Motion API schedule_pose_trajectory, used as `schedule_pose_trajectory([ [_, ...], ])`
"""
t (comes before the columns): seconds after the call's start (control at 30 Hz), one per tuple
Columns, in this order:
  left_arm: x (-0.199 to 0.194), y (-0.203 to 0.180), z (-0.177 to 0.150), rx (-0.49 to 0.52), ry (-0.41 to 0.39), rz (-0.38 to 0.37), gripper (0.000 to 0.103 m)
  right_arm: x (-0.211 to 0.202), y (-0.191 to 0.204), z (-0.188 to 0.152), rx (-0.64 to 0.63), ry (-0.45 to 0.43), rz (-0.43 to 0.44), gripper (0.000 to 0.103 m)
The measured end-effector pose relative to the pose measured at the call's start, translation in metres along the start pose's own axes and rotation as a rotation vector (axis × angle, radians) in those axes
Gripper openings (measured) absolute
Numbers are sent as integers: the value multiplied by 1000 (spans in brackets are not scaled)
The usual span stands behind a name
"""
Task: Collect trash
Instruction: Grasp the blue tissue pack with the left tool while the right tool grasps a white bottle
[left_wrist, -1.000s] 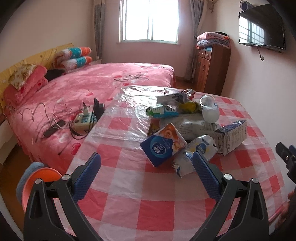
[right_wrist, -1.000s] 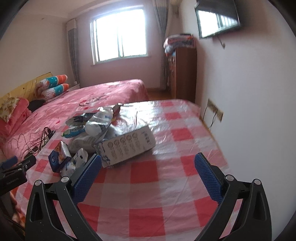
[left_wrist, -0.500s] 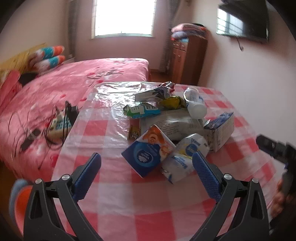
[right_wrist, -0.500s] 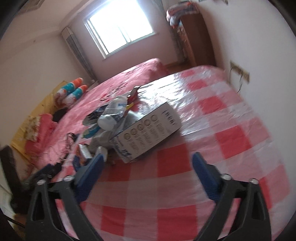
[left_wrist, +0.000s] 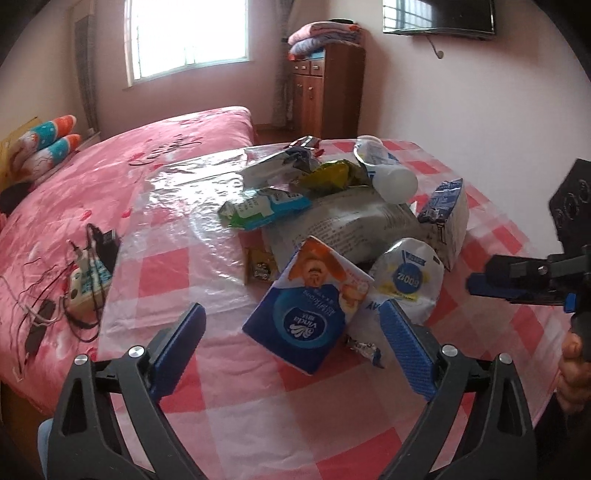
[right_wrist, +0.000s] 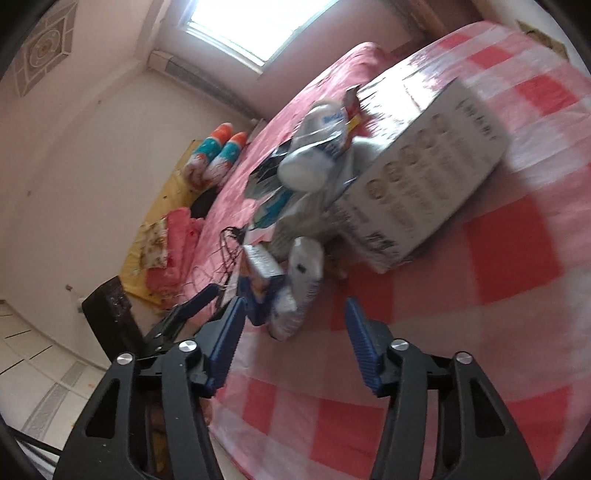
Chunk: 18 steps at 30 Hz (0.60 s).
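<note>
A heap of trash lies on the pink checked table (left_wrist: 258, 413). In it are a blue tissue pack (left_wrist: 306, 310), a white pouch (left_wrist: 406, 280), a carton (left_wrist: 447, 218), a clear bottle (left_wrist: 384, 173), a large grey bag (left_wrist: 347, 225) and wrappers (left_wrist: 262, 210). My left gripper (left_wrist: 291, 339) hovers at the near side of the tissue pack. Its jaws are wide and closing slightly, and the pads touch nothing. My right gripper (right_wrist: 293, 332) is rolled and comes in from the right. Its jaws are closing, with the white pouch (right_wrist: 303, 288) just ahead of the tips and untouched. The carton (right_wrist: 424, 173) lies beyond.
A bed with a pink cover (left_wrist: 147, 147) adjoins the table's far left side. On it lie a power strip with tangled cables (left_wrist: 88, 280). A wooden cabinet (left_wrist: 328, 92) stands at the back and a wall runs along the right. A small foil wrapper (left_wrist: 364, 349) lies by the pack.
Both grippers have come lower and closer to the heap. The right gripper has rolled, so its view tilts, and its jaws have narrowed a good deal. The left jaws barely changed.
</note>
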<state>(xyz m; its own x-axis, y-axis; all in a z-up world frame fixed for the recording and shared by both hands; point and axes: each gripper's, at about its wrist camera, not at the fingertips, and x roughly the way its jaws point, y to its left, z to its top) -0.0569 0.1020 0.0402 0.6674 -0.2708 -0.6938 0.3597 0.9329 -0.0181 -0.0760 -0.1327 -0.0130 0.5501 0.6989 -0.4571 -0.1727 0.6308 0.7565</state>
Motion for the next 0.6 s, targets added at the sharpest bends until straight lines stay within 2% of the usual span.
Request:
schedule_pose_trajectory([
  [0.13,12,1,-1,14,23,-16,91,12,7,1,-21,10,18,49],
  [0.4,27,3,-1,-8,45,-58,65,28,14,0,24,19,5,44],
  [0.5,27,1,-2,-16,39,-58,63,34,11,0,43,23,8,44],
  [0.6,26,4,-4,-51,34,-70,62,39,11,0,58,37,3,36],
])
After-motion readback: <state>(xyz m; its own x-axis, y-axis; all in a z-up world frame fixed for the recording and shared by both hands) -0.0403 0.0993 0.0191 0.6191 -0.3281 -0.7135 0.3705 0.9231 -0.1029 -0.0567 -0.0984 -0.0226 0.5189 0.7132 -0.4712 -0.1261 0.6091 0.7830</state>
